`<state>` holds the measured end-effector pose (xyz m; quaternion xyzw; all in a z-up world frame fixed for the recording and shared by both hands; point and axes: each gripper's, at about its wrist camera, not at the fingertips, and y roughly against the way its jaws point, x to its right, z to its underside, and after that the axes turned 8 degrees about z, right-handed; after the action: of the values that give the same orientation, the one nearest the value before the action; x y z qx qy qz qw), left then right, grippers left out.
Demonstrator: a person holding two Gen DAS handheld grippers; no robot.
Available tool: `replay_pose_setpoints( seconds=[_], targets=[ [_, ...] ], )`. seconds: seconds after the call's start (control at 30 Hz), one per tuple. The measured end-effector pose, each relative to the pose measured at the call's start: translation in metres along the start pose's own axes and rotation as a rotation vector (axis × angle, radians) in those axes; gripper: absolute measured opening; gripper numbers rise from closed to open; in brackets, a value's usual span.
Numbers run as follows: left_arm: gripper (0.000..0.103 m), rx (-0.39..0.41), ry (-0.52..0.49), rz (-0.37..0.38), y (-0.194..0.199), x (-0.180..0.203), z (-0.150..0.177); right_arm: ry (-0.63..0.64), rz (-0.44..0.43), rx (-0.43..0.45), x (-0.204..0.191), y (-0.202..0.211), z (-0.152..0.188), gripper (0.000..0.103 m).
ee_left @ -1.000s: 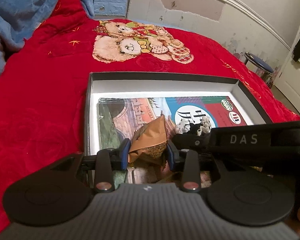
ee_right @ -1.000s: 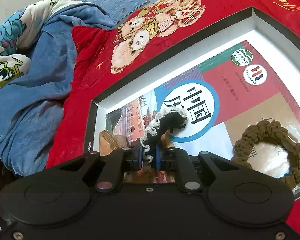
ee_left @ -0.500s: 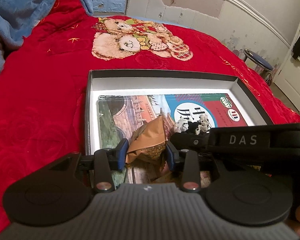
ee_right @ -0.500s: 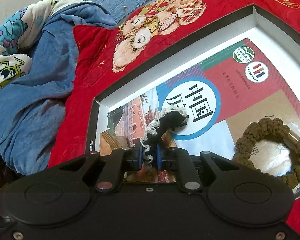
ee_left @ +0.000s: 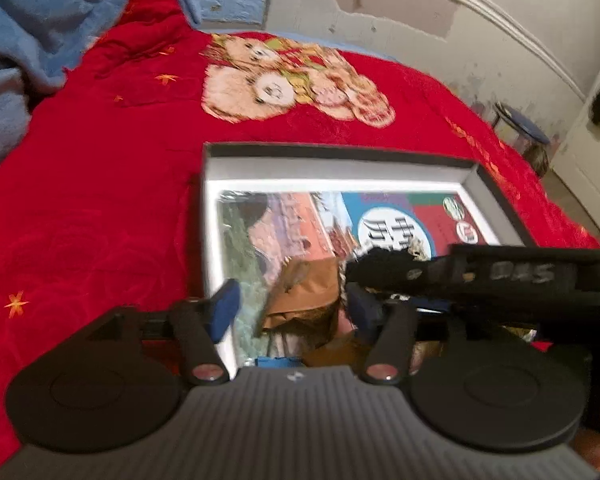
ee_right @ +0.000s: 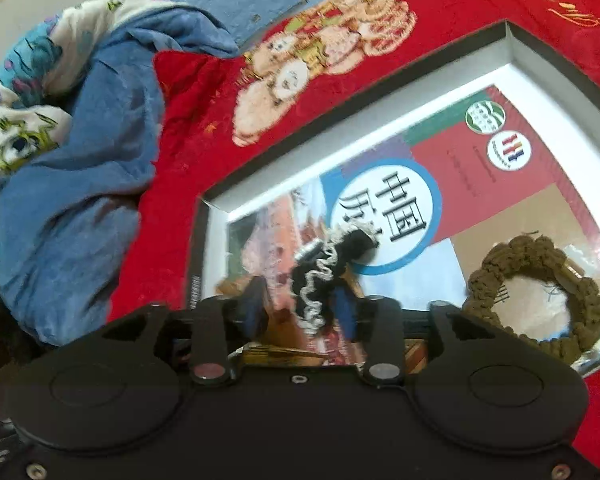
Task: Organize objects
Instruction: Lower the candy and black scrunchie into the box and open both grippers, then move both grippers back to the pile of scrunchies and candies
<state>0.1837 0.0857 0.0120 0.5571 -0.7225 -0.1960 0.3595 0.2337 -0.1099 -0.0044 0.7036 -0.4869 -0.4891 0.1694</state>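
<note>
A shallow dark box (ee_left: 340,150) with white walls lies on the red bedspread and holds a colourful book (ee_left: 284,224). My left gripper (ee_left: 294,306) is open, its fingers apart on either side of a brown snack packet (ee_left: 308,300) resting on the book. My right gripper (ee_right: 300,310) is open too; a black scrunchie with white lace trim (ee_right: 328,268) lies loose between its fingers on the book (ee_right: 440,200). It shows in the left wrist view as a dark lump (ee_left: 380,258). An olive-brown scrunchie (ee_right: 536,292) lies on the book at the right.
A red bedspread with a teddy-bear print (ee_left: 288,80) surrounds the box. A blue blanket (ee_right: 80,160) is heaped at the far left. A stool (ee_left: 520,128) and a door stand beyond the bed at the right. The right gripper's body (ee_left: 520,276) crosses the left wrist view.
Both grippers have opened: the right one let go of the black scrunchie, and the left fingers spread wider around the brown packet. Both views have pulled back slightly and are blurred.
</note>
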Motion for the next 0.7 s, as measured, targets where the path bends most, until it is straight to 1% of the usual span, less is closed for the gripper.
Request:
replay_pose_setpoints(
  seconds=[0.07, 0.13, 0.2, 0.33, 0.4, 0.47, 0.6, 0.7],
  targets=[
    [0.08, 0.031, 0.018, 0.036, 0.013, -0.003, -0.002, 0.021, -0.047, 0.004, -0.003, 0.012, -0.005, 0.058],
    [0.081, 0.074, 0.038, 0.059, 0.03, -0.005, -0.007, 0.06, -0.084, 0.026, -0.01, 0.03, -0.009, 0.065],
    [0.082, 0.107, 0.04, 0.074, 0.047, -0.003, -0.012, 0.084, -0.097, 0.053, -0.016, 0.047, -0.011, 0.068],
    [0.083, 0.177, 0.032, 0.11, 0.08, 0.012, -0.019, 0.105, -0.113, 0.1, -0.02, 0.087, -0.016, 0.068],
    [0.083, 0.203, 0.022, 0.134, 0.094, 0.023, -0.022, 0.114, -0.104, 0.128, -0.021, 0.109, -0.02, 0.068],
    [0.084, 0.221, -0.018, 0.146, 0.107, 0.039, -0.024, 0.135, -0.083, 0.174, -0.025, 0.132, -0.025, 0.068],
    [0.085, 0.253, -0.112, 0.129, 0.139, 0.066, -0.022, 0.189, -0.037, 0.28, -0.034, 0.188, -0.028, 0.069],
    [0.086, 0.271, -0.119, 0.093, 0.163, 0.074, -0.016, 0.24, 0.002, 0.346, -0.042, 0.222, -0.023, 0.074]
  ],
)
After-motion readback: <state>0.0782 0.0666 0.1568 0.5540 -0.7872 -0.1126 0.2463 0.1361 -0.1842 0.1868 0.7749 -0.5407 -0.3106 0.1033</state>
